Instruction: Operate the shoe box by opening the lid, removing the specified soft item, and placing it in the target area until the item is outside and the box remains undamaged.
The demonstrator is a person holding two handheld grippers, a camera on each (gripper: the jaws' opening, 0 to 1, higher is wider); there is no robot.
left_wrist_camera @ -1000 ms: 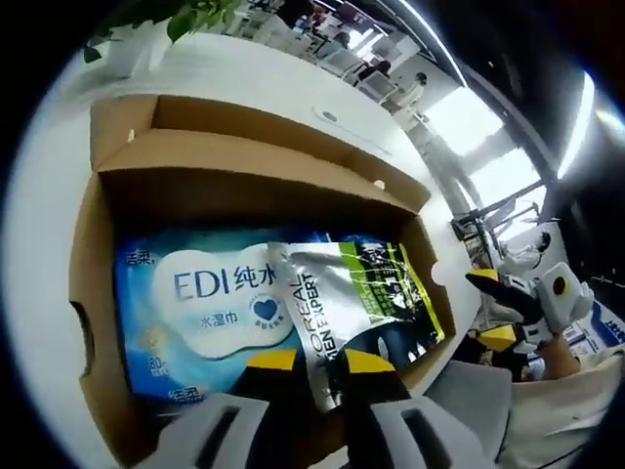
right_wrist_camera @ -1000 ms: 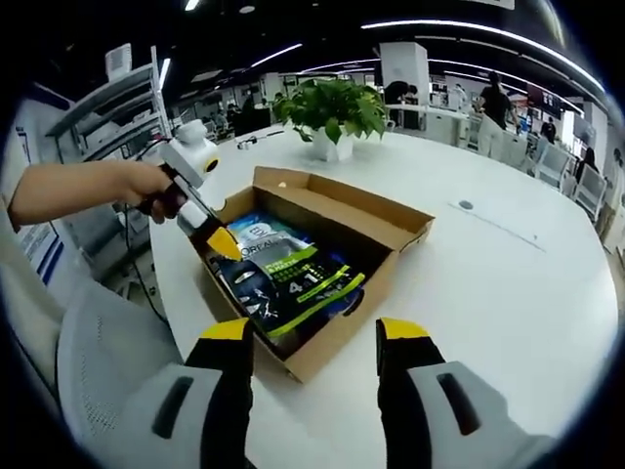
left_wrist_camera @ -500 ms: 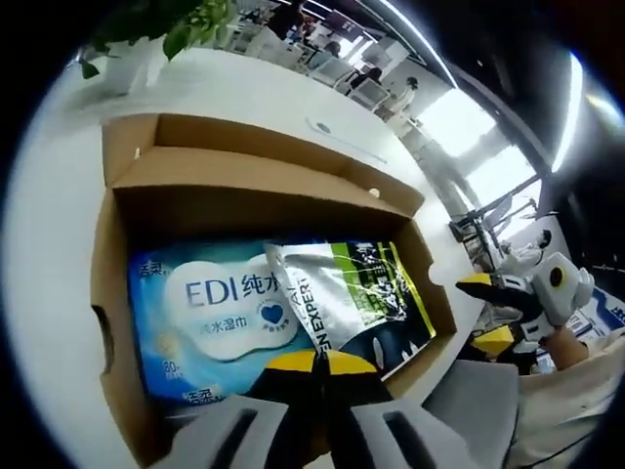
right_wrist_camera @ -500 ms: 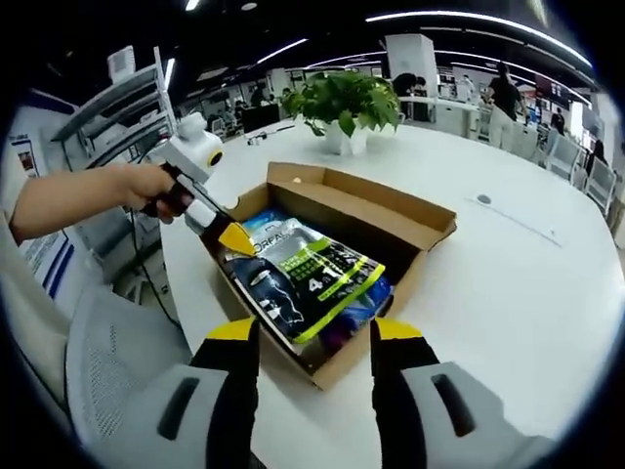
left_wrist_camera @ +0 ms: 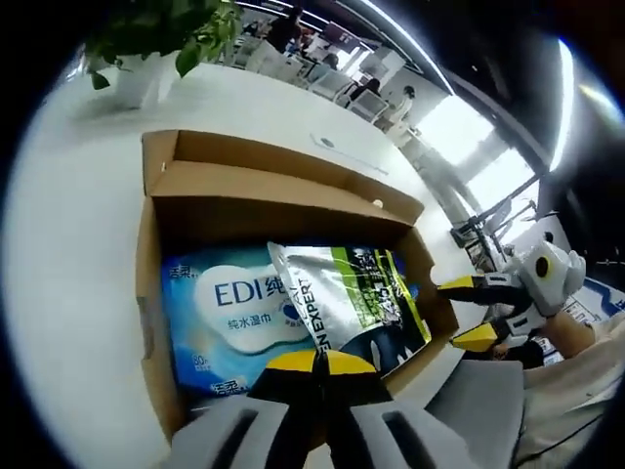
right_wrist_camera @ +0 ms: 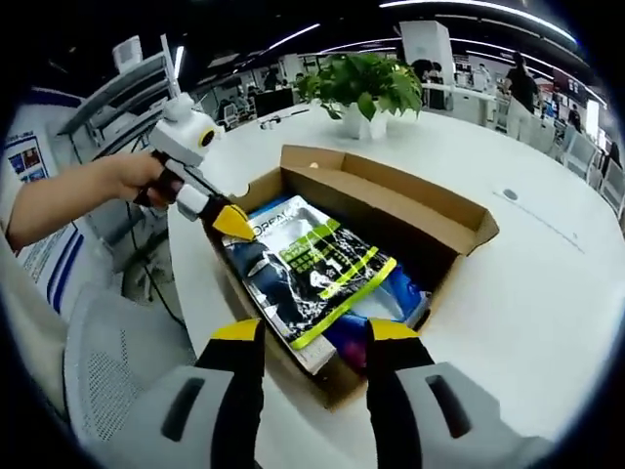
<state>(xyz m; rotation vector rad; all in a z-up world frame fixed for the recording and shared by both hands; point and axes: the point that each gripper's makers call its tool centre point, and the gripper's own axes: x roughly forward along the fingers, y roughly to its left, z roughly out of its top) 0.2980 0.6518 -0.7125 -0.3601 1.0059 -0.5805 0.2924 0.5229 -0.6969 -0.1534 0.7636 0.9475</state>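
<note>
At the lower centre of the left gripper view, the left gripper (left_wrist_camera: pixel 317 363) has its jaws clamped on the near edge of the silver-green pouch (left_wrist_camera: pixel 356 298), lying atop the blue wipes pack (left_wrist_camera: pixel 229 313) inside the open shoe box (left_wrist_camera: pixel 244 200) on the white counter (left_wrist_camera: pixel 68 244), presumably to lift it out, while the right gripper (right_wrist_camera: pixel 308 332) waits with jaws apart

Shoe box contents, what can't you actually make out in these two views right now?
- Blue wipes pack: right part hidden under the silver-green pouch in the left gripper view; in the right gripper view just a blue corner shows.
- Pouch's near edge: covered by the left gripper, jaws shut on it.
- Shoe box floor: hidden by both packs.
- Pouch small print: too blurred in the right gripper view.
</note>
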